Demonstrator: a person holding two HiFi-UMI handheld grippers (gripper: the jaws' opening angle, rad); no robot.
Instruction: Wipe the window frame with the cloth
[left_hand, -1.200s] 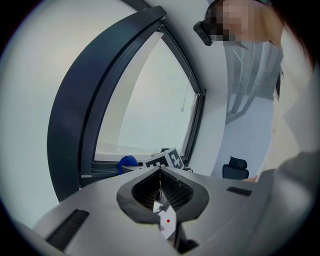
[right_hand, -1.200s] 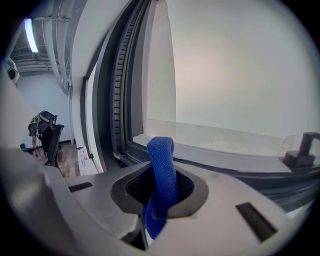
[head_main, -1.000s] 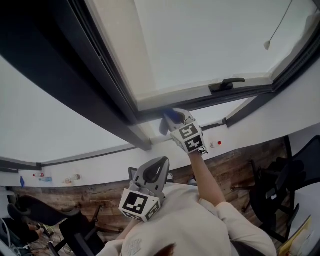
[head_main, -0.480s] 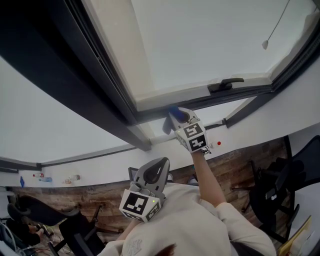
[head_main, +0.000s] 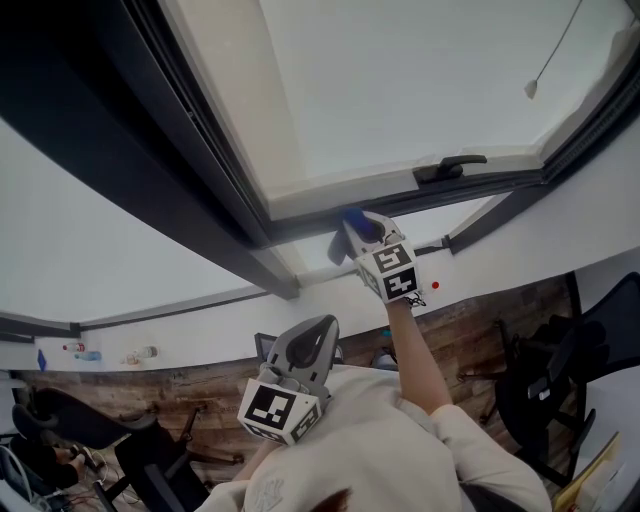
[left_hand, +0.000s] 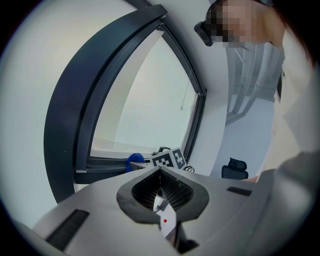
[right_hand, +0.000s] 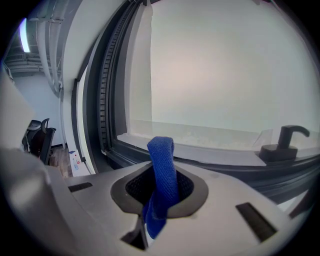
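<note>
Right gripper is up at the window frame, on the bottom rail just left of the window handle. Its jaws are clamped on the blue cloth: a folded strip stands up out of the jaws and a tail hangs below them. In the head view the cloth sits right at the dark rail, left of the handle; whether it actually presses on the rail I cannot tell. The right gripper view has the handle off to the right and the pale sill running left from it.

Left gripper hangs low, well below and left of the handle, close to the person's chest. Its jaws are closed tip to tip with nothing between them.
</note>
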